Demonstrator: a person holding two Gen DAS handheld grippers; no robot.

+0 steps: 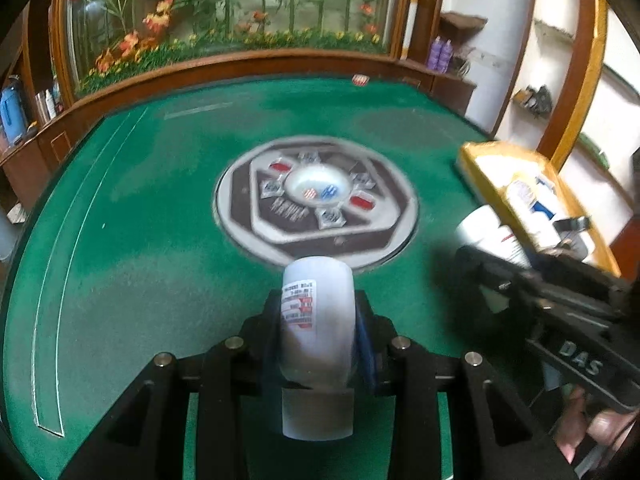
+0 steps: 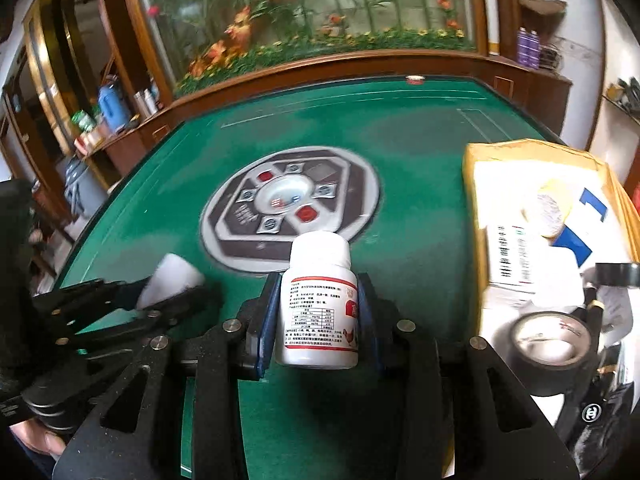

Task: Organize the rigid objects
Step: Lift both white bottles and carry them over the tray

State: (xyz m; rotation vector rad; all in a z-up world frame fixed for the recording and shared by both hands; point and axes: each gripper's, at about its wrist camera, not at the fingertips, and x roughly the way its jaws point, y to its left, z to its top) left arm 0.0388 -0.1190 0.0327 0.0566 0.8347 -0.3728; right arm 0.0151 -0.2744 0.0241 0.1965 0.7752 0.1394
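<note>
The table [image 2: 420, 152] is green felt with a grey and dark brown octagonal panel [image 2: 290, 204] at its middle; a white bottle [image 2: 318, 308] bears a red-banded label, another bottle [image 1: 316, 320] is translucent white, the cardboard box [image 2: 480, 152] at the table's right edge is yellow, the tape roll [image 2: 548, 344] black

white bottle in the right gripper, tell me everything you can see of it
The white bottle is a small plastic pill-type container with a wide white screw cap and a white label edged in red, printed with dense text, a small table and a chicken picture. It looks closed and stands roughly upright, cap toward the table's round centre panel. The right gripper clamps it by its sides between blue pads, above the green felt table.
</note>
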